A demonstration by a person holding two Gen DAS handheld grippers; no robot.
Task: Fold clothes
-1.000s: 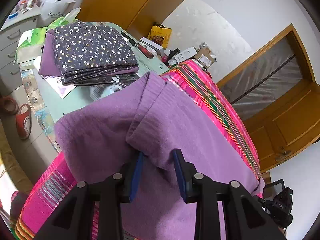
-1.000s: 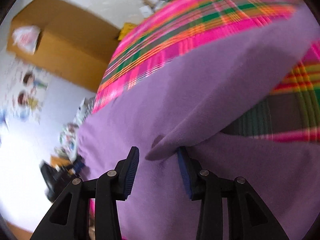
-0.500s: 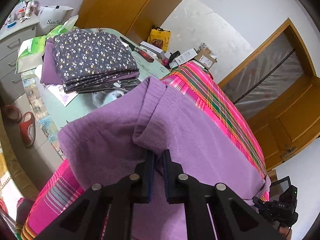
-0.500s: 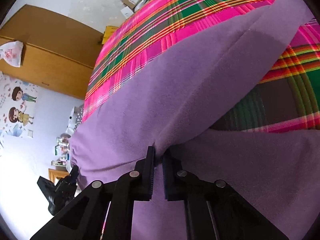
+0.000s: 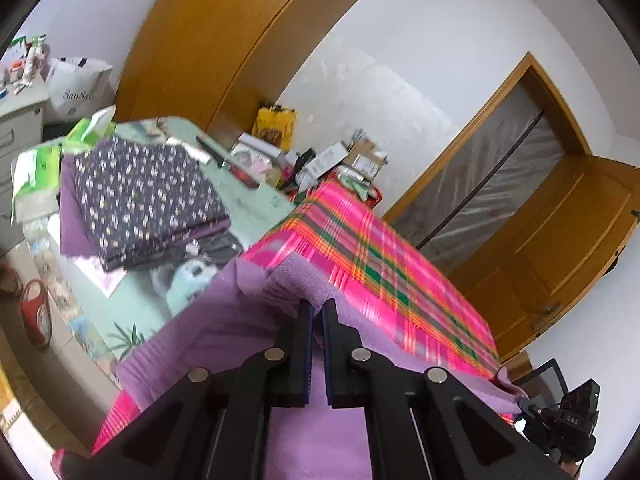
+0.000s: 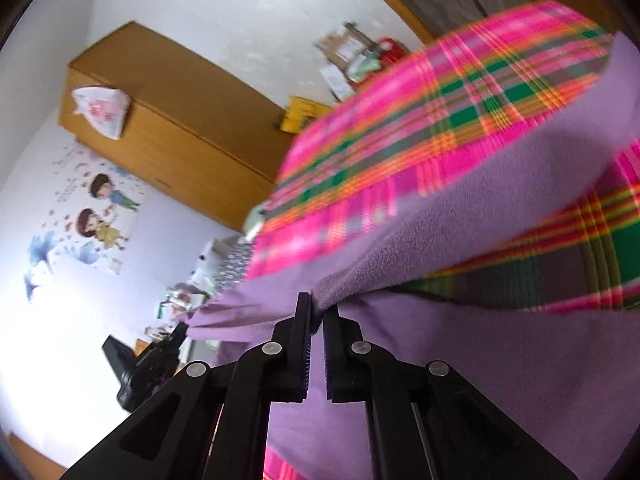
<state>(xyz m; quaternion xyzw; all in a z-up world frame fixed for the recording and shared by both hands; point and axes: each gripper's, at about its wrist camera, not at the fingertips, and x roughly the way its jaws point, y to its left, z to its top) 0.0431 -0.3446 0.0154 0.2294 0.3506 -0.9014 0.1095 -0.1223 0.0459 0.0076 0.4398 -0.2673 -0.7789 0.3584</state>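
The left gripper [image 5: 316, 310] sits at the lower centre of the left wrist view with its two black fingers pressed nearly together, clamped on a raised fold of the purple garment [image 5: 224, 332], whose fuzzy edge bunches up just above the fingertips. The right gripper [image 6: 317, 306] shows the same in its own view: fingers drawn close, pinching a gathered edge of the purple garment [image 6: 460, 224] at the lower centre of the frame. From both pinch points the cloth spreads outward over the pink plaid cover [image 5: 372, 264], filling the bottom of each view and, in the right wrist view, running as a broad band toward the upper right corner, with plaid showing on both sides of it. In the left wrist view the garment's left edge overhangs toward the pale green desk [image 5: 248, 204] at the middle left. On that desk lies a folded stack of dark floral cloth [image 5: 144, 200] with a purple layer under it, and green and white packets [image 5: 36, 172] at its far left. Boxes and clutter [image 5: 320, 160] crowd the desk's far end against the white wall. A red slipper [image 5: 36, 312] lies on the floor at the left edge. The other gripper's black body [image 5: 568, 428] shows in the lower right corner.
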